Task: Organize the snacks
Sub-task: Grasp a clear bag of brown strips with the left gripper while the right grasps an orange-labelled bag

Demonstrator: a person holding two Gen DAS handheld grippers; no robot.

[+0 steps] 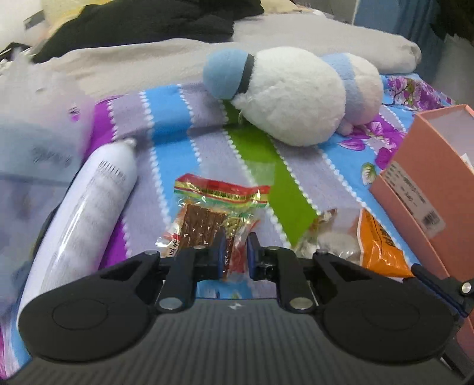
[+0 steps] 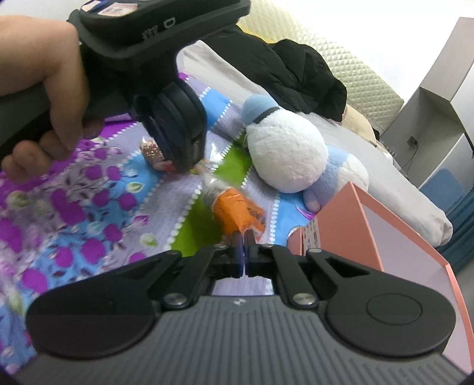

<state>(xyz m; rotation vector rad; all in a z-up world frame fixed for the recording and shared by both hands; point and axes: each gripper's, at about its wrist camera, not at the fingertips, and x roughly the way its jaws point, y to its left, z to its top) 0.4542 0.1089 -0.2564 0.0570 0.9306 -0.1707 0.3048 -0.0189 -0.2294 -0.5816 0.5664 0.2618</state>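
Observation:
My left gripper (image 1: 234, 251) is shut on the near end of a red and clear snack packet (image 1: 213, 213) with brown strips inside, which lies on the striped bedspread. An orange snack packet (image 1: 382, 248) with a clear end lies to its right. In the right wrist view my right gripper (image 2: 243, 241) is shut on the near edge of the orange snack packet (image 2: 237, 211). The left gripper's body (image 2: 174, 124) and the hand holding it show at upper left, over the red snack packet (image 2: 154, 154). An open pink box (image 2: 370, 231) stands to the right, and it also shows in the left wrist view (image 1: 429, 183).
A white and blue plush toy (image 1: 284, 94) lies behind the snacks, and shows in the right wrist view (image 2: 290, 148) too. A white cylindrical bottle (image 1: 86, 213) lies at the left. Black clothing (image 1: 142, 26) and a beige blanket (image 1: 311, 38) lie further back.

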